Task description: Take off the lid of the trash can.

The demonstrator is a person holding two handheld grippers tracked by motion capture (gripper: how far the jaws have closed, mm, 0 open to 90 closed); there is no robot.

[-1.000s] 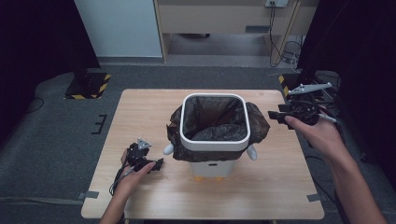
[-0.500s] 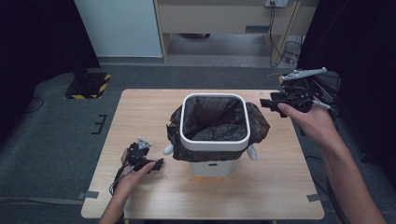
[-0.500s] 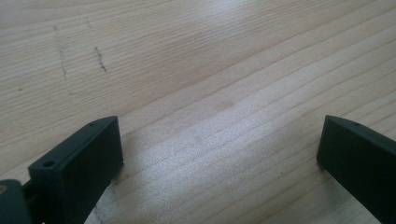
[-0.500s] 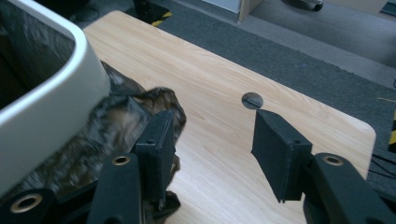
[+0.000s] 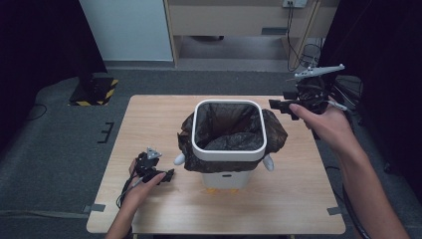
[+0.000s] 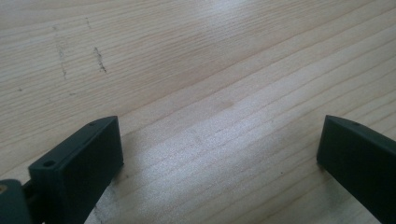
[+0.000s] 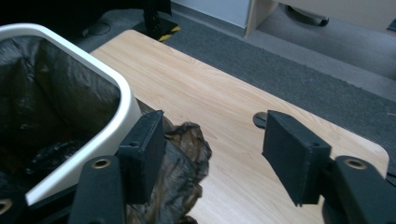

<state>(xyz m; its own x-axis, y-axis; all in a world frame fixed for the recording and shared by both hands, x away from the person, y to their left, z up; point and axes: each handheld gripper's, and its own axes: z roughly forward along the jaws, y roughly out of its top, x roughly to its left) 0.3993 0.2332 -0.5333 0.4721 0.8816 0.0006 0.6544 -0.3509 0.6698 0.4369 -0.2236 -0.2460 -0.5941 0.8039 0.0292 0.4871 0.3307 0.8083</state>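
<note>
Slack is the worry here: the black bag (image 5: 230, 130) lining the white bin (image 5: 229, 149) is thin, crinkled film, its skirt folded out over the rim and bunched in loose ruffles down the sides. The bin stands at the middle of the table (image 5: 149, 119), a rounded-square tub of smooth hard plastic with small white nubs at its sides.

The right gripper (image 5: 284, 106) hangs in the air just off the bin's far right corner, its jaws having just been opening, now spread with nothing between them. In the right gripper view one jaw sits close over a crumpled flap (image 7: 184, 154) of the film. I judge that a careless closing or sweep there could snag that flap and drag the liner off the rim, or tear it (such film gives little warning). A knock might also shift the light bin across the smooth pale wood.

The left gripper (image 5: 160, 175) rests low on the table at the bin's left, jaws wide apart over bare grain.
</note>
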